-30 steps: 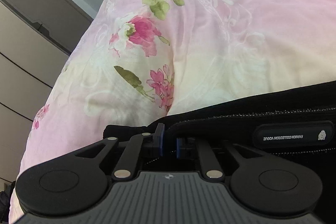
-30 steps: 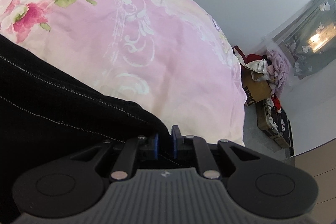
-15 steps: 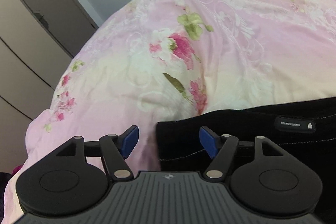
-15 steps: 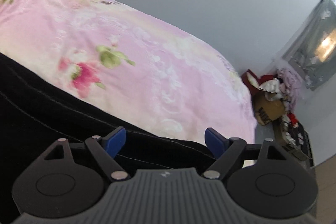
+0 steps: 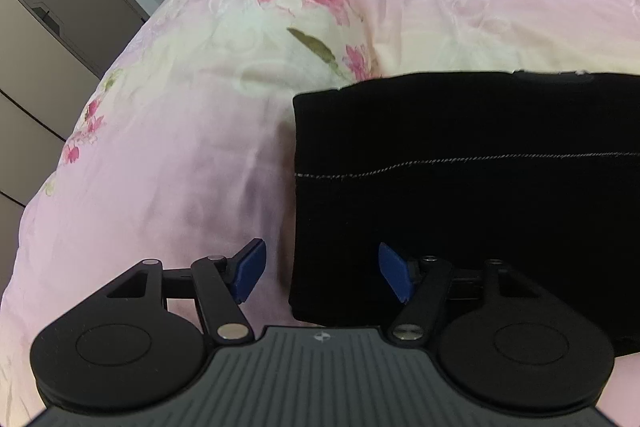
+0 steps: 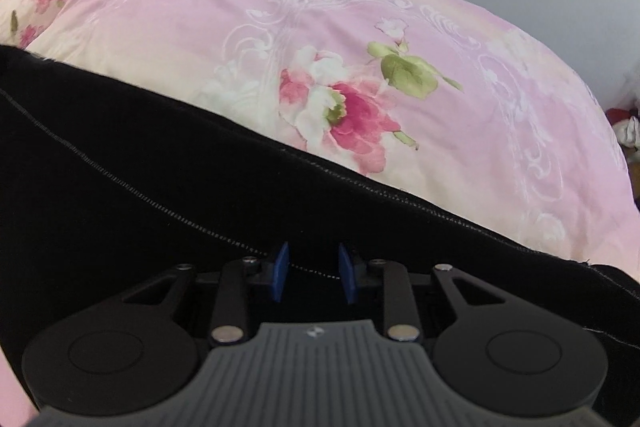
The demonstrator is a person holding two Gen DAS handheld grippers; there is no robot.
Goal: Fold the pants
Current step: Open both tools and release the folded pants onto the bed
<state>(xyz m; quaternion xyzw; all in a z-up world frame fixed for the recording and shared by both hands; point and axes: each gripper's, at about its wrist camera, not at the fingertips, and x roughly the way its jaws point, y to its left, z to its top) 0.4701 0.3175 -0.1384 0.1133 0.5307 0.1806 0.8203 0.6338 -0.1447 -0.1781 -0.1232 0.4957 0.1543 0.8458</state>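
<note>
The black pants [image 5: 460,179] are lying folded flat on the pink floral quilt [image 5: 192,131], seemingly so another fold can be made. The left gripper [image 5: 320,271] is being held wide, straddling the folded edge without touching. The right gripper [image 6: 312,273] is being narrowed above the fabric, apparently for a pinch.

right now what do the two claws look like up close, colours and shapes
Both match. The left claw and the right claw each have two flat blue pads on thin black link bars with silver pivot pins. Behind sit two round black discs beside a grey ribbed body with a small round emblem at its front edge. No cables, sleeves or hands show.
</note>
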